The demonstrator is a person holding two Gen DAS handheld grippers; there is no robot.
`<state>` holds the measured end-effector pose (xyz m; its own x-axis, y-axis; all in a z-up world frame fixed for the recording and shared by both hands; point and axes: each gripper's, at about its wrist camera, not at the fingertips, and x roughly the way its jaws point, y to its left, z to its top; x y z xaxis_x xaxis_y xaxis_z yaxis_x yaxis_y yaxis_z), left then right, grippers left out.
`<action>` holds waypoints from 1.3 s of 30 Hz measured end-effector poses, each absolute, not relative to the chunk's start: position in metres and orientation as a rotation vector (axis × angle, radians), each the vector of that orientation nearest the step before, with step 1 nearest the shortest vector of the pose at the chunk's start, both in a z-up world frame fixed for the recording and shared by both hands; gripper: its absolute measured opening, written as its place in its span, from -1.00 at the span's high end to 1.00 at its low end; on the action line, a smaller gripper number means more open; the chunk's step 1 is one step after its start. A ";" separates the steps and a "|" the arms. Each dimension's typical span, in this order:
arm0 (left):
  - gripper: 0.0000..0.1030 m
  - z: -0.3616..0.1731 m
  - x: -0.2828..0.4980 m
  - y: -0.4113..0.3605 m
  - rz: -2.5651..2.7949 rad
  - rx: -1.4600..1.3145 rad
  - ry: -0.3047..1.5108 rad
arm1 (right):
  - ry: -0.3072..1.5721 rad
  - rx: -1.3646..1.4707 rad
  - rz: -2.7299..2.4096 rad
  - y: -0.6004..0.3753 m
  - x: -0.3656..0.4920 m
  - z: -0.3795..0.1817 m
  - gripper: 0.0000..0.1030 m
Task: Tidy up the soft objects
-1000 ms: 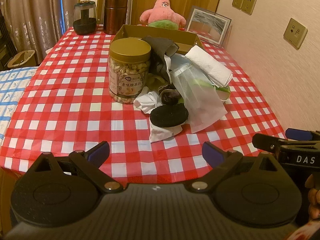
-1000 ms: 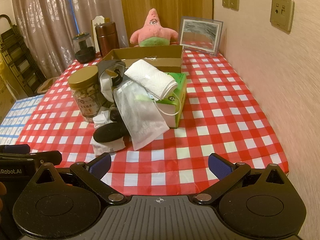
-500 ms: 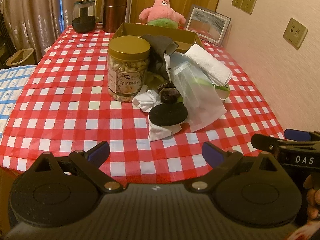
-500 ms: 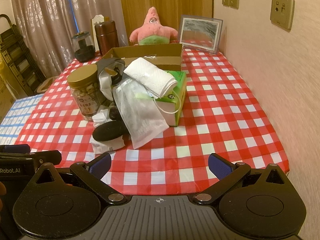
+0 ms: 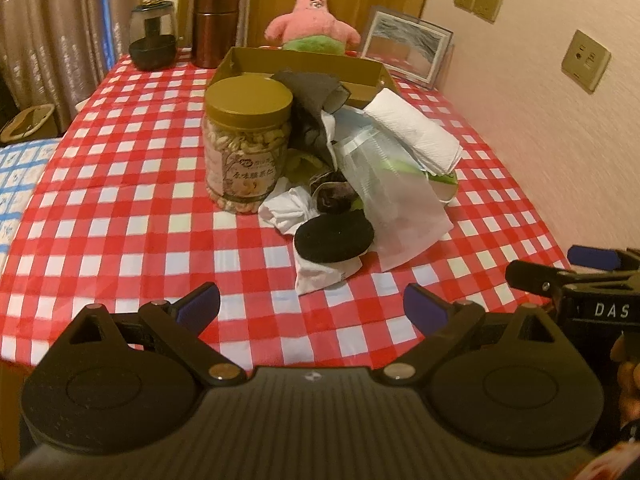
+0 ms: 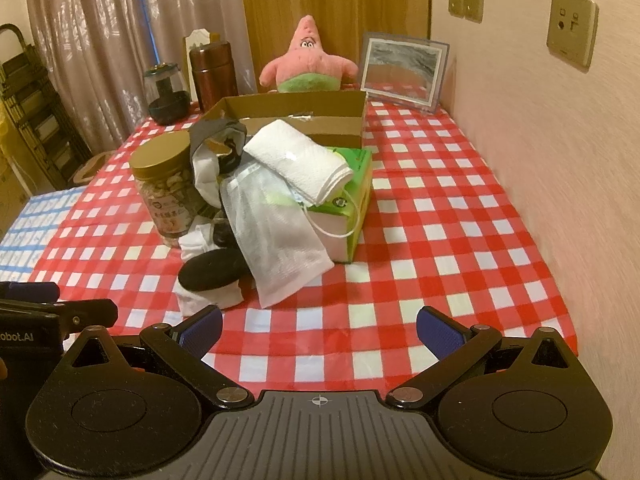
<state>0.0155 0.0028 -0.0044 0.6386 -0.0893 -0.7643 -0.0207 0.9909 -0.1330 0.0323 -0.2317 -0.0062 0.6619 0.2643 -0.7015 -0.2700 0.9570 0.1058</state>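
Note:
A pile of soft things lies mid-table: a folded white towel [image 5: 416, 134] [image 6: 300, 160], a white mesh bag [image 5: 394, 200] [image 6: 276, 236], a black round pad [image 5: 334, 238] [image 6: 212, 268] on white cloth, and a grey-and-white garment [image 5: 314, 100] [image 6: 212, 136]. The towel rests on a green tissue box [image 6: 352, 200]. An open cardboard box [image 5: 296, 66] [image 6: 296, 114] stands behind the pile. My left gripper [image 5: 312, 308] is open and empty, in front of the pile. My right gripper [image 6: 318, 328] is open and empty, also in front of it.
A jar of nuts [image 5: 246, 148] [image 6: 166, 188] stands left of the pile. A pink starfish plush [image 5: 312, 20] [image 6: 306, 60], a picture frame [image 6: 402, 70], a brown canister [image 5: 214, 26] and a glass jar [image 5: 154, 40] line the far edge. A wall runs along the right.
Both grippers have moved slightly forward toward the pile. Their jaws stay open. Nothing on the table has moved.

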 end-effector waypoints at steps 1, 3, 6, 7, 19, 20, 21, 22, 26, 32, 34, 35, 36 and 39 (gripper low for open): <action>-0.89 -0.004 0.018 0.003 -0.051 -0.126 0.877 | 0.789 -0.011 0.302 -0.232 0.033 -0.006 -0.99; -0.89 -0.003 0.024 0.006 -0.072 -0.110 0.879 | 0.785 -0.013 0.305 -0.233 0.038 -0.006 -0.99; -0.89 -0.005 0.035 0.009 -0.119 -0.092 0.885 | 0.781 -0.016 0.312 -0.232 0.048 -0.004 -0.99; -0.89 -0.006 0.040 0.009 -0.130 -0.084 0.890 | 0.781 -0.019 0.316 -0.232 0.049 -0.004 -0.99; -0.81 -0.035 0.094 0.010 -0.381 0.074 0.915 | 0.797 -0.059 0.343 -0.220 0.074 -0.020 -0.99; -0.81 -0.039 0.098 0.009 -0.407 0.089 0.917 | 0.799 -0.059 0.343 -0.220 0.076 -0.021 -0.99; -0.78 -0.041 0.103 0.008 -0.429 0.100 0.918 | 0.802 -0.060 0.344 -0.219 0.079 -0.023 -0.99; -0.75 -0.044 0.106 0.008 -0.450 0.106 0.919 | 0.806 -0.061 0.345 -0.218 0.082 -0.025 -0.98; -0.67 -0.059 0.126 0.006 -0.509 0.125 0.944 | 0.822 -0.062 0.347 -0.216 0.095 -0.033 -0.81; -0.61 -0.076 0.148 0.002 -0.570 0.149 0.967 | 0.862 -0.057 0.353 -0.213 0.115 -0.049 -0.76; -0.60 -0.082 0.154 0.000 -0.577 0.151 0.979 | 0.869 -0.061 0.356 -0.211 0.120 -0.053 -0.75; -0.60 -0.085 0.158 0.000 -0.581 0.147 0.985 | 0.873 -0.059 0.357 -0.211 0.122 -0.055 -0.74; -0.60 -0.087 0.160 0.000 -0.584 0.143 0.990 | 0.878 -0.056 0.358 -0.210 0.124 -0.057 -0.74; -0.51 -0.093 0.168 0.002 -0.592 0.118 1.019 | 0.885 -0.055 0.359 -0.209 0.130 -0.061 -0.74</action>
